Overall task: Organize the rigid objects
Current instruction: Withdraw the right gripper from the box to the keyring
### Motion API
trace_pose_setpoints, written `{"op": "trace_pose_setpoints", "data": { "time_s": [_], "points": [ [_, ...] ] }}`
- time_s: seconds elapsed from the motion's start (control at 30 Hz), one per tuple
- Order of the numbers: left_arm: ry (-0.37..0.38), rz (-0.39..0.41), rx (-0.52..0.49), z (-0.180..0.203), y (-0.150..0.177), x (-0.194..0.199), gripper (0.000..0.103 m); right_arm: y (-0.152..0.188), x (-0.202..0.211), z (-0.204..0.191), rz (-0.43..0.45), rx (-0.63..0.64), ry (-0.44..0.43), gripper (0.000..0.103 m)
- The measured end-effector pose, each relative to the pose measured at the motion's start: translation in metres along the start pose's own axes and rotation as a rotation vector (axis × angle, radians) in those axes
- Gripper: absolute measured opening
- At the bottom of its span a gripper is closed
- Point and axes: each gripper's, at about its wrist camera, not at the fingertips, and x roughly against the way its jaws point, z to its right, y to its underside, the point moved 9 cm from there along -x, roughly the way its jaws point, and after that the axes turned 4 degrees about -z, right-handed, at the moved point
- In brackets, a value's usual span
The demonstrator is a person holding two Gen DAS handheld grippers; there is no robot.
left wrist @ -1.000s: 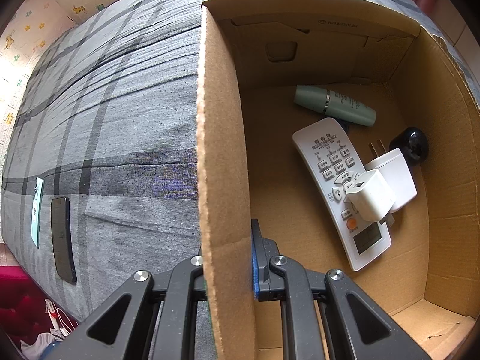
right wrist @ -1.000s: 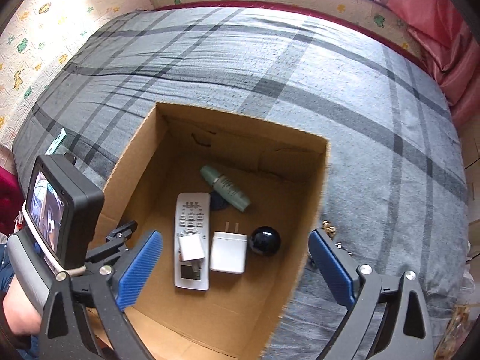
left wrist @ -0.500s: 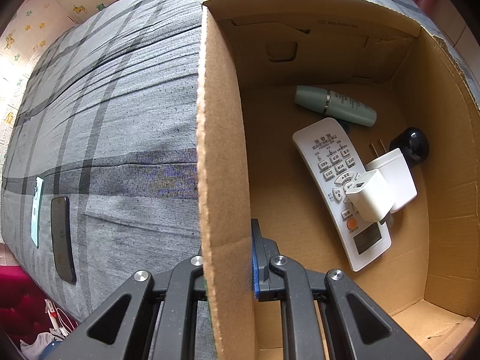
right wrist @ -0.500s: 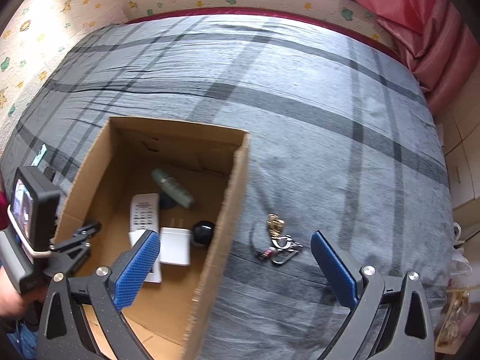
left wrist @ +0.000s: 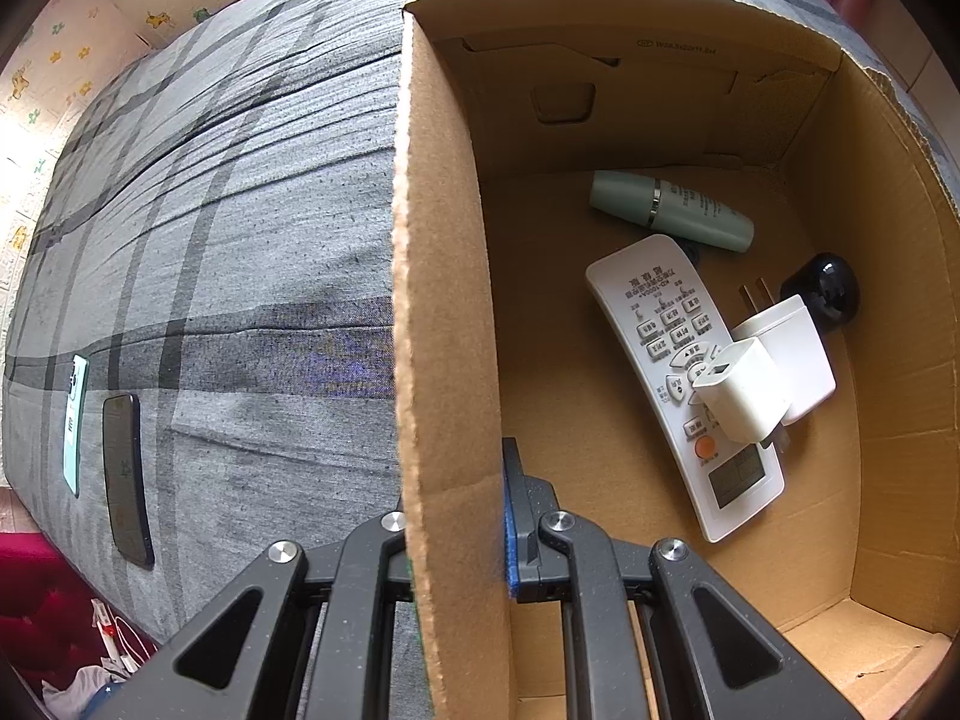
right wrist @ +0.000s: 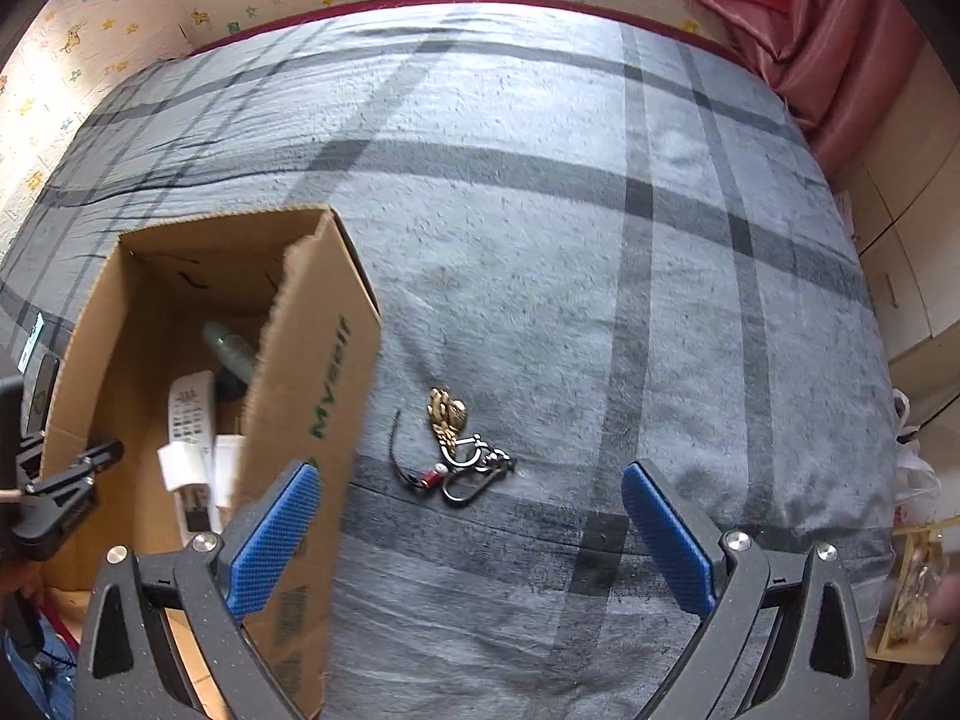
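Keys on a ring [right wrist: 459, 456] lie on the grey checked bed cover [right wrist: 600, 240], just right of the cardboard box [right wrist: 312, 372]. I hold my right gripper [right wrist: 471, 531] above them with its blue pads spread wide and nothing between. My left gripper [left wrist: 459, 516] is pinching the box's left wall. Inside the box rest a white remote [left wrist: 660, 348], two chargers, and a pale green tube [left wrist: 672, 210].

Green "Myself" on the cardboard box [right wrist: 312, 372] wall (last letters blurred)
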Motion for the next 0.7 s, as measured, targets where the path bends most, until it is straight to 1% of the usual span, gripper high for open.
{"op": "trace_pose_setpoints", "data": {
  "time_s": [0.17, 0.4, 0.7],
  "points": [
    [-0.012, -0.001, -0.006, 0.001, 0.000, 0.001, 0.013, 0.008, -0.023, 0.008, -0.028, 0.023, 0.007, 0.103],
    [-0.017, -0.004, -0.003, 0.002, -0.001, 0.002, 0.013, 0.018, -0.054, 0.009, -0.073, 0.057, -0.021, 0.103],
    [-0.022, -0.006, 0.002, 0.002, -0.001, 0.001, 0.013, 0.021, -0.077, 0.006, -0.109, 0.076, -0.042, 0.103]
  ]
}}
